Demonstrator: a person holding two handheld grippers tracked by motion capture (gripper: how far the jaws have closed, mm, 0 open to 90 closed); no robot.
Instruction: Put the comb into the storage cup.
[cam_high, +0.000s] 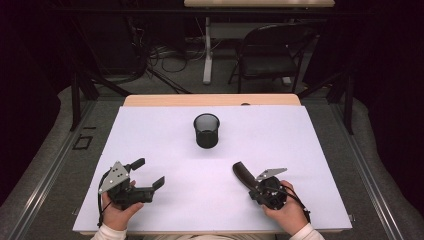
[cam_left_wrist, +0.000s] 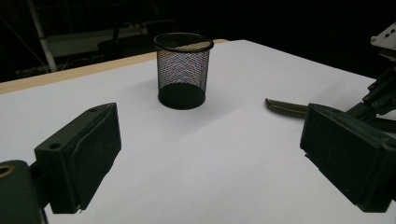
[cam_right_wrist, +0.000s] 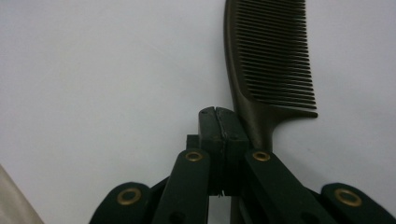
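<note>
A black mesh cup stands upright and empty at the middle back of the white table. A dark comb lies flat at the front right, teeth end pointing away from me. My right gripper is shut, its pads pressed together. The comb's handle runs alongside and under its right jaw, not between the pads. My left gripper rests at the front left, open wide with nothing between its jaws, facing the cup.
The table's far edge shows a wooden strip. Beyond it stand a black folding chair and a desk leg with cables on the floor. Bare white surface lies between the grippers and the cup.
</note>
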